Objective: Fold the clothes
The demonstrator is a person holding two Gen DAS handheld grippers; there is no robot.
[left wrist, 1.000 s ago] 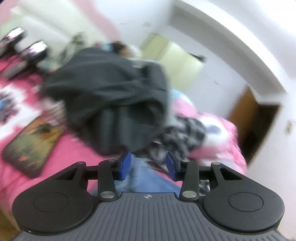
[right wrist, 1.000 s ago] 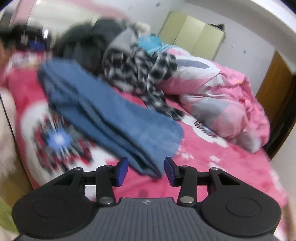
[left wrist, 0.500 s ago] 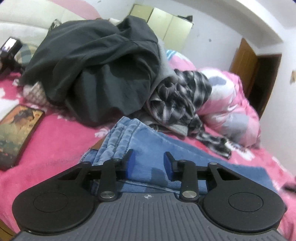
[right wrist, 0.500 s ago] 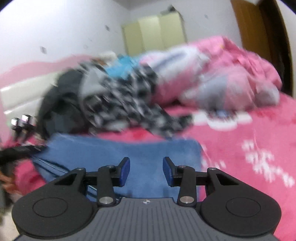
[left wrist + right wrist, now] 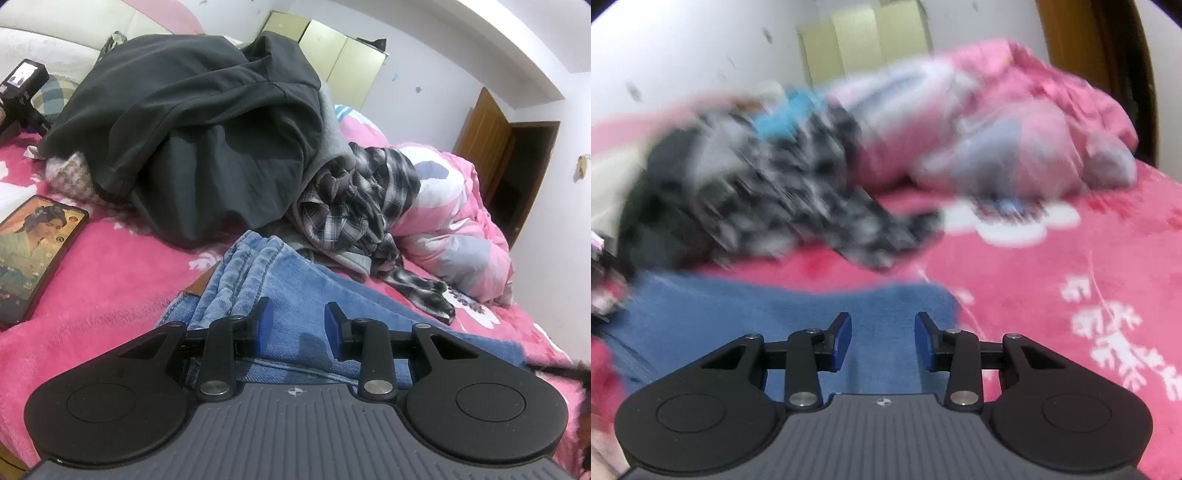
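Left wrist view, left to right: phone (image 5: 35,254) face-up on pink blanket (image 5: 110,288), dark jacket (image 5: 192,140) heaped behind, plaid shirt (image 5: 362,199) beside it, pink quilt (image 5: 454,221) far right. Jeans (image 5: 295,295) folded lengthwise, lying straight ahead of and under left gripper (image 5: 298,328); waistband end with brown patch sits just left of the tips, legs run off to lower right. Long axis: diagonal, near-left to far-right in this view. Left jaws partly apart after narrowing, denim below the gap, pads not pinching anything visible.

Right wrist view, blurred: same jeans (image 5: 775,314) as a blue band running left to right across the frame, right end stopping just past right gripper (image 5: 882,339). Right jaws partly apart and just been closing, hovering over that end, nothing visibly clamped; contact with cloth not resolvable.

Judgement: each gripper over its own end, left at waistband, right at hem. Next fold turns on bringing one end along the long axis onto the other; right end looks freer, less crowded by the pile.
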